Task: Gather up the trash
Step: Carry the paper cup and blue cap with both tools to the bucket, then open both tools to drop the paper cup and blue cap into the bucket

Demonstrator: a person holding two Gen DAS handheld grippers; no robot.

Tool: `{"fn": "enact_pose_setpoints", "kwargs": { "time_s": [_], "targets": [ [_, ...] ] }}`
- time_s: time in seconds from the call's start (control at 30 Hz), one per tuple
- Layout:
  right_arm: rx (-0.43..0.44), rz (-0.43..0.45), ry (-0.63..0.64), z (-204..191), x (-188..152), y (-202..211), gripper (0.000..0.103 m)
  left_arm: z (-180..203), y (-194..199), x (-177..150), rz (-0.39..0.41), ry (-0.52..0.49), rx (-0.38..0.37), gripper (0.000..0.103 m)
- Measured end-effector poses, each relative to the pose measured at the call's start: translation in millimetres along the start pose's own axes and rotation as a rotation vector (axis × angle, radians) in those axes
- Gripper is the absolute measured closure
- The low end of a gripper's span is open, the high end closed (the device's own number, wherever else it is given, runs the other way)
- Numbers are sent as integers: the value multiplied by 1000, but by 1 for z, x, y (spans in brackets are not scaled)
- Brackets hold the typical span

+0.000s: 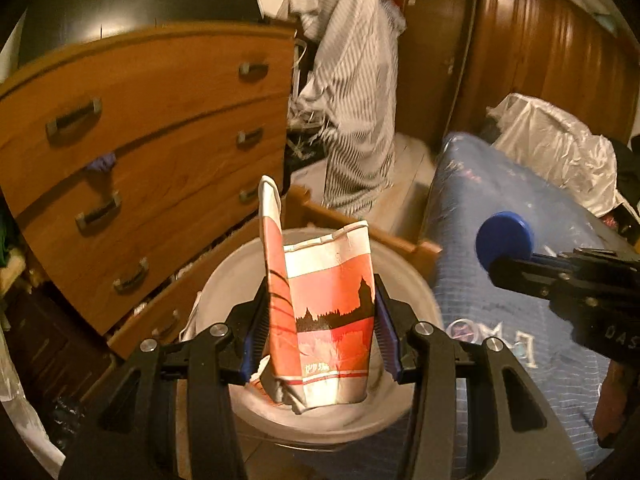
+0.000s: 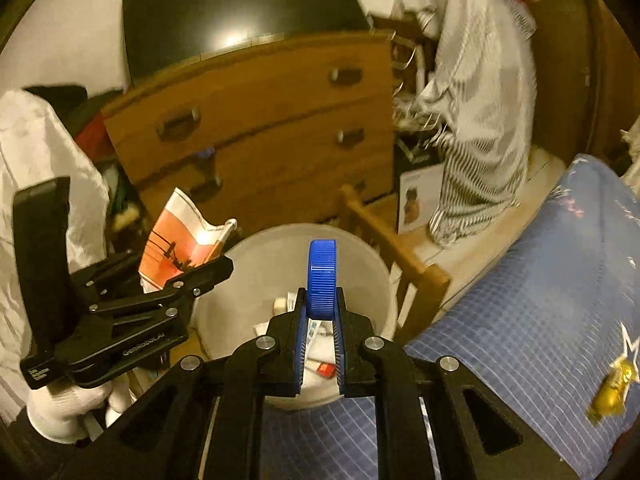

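My left gripper point(image 1: 320, 304) is shut on a crumpled red and white paper cup point(image 1: 328, 312) and holds it upright over the white trash bucket point(image 1: 224, 280). From the right wrist view the cup point(image 2: 180, 240) and the left gripper point(image 2: 192, 276) sit at the bucket's left rim. My right gripper point(image 2: 322, 300) is shut on a blue ribbed bottle cap point(image 2: 322, 280), held on edge above the bucket point(image 2: 360, 264). The cap point(image 1: 505, 236) and right gripper point(image 1: 500, 264) show at the right of the left wrist view. Bits of trash lie in the bucket's bottom.
A wooden chest of drawers point(image 1: 160, 152) stands behind the bucket. A bed with a blue checked cover point(image 2: 520, 312) lies to the right, with a gold wrapper point(image 2: 612, 392) on it. A striped shirt point(image 1: 352, 92) hangs beyond. A wooden bed frame point(image 2: 400, 256) borders the bucket.
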State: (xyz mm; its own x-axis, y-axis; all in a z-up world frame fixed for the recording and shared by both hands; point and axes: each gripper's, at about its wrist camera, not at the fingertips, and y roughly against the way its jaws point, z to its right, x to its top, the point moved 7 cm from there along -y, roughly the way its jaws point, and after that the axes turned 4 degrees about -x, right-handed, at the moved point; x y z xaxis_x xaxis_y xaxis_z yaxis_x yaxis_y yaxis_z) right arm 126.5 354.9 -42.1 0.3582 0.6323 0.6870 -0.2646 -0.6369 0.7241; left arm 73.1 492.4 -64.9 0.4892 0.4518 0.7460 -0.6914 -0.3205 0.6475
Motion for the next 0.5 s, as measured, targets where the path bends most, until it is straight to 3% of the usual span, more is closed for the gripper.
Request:
{"fn": "enact_pose_setpoints", "kwargs": {
  "time_s": [0.23, 0.5],
  "targets": [
    [7, -114, 0, -5, -3, -65, 90, -20, -37, -17, -88, 9, 21, 58],
    [13, -132, -6, 5, -10, -82, 90, -29, -59, -27, -119, 9, 25, 58]
  ]
}}
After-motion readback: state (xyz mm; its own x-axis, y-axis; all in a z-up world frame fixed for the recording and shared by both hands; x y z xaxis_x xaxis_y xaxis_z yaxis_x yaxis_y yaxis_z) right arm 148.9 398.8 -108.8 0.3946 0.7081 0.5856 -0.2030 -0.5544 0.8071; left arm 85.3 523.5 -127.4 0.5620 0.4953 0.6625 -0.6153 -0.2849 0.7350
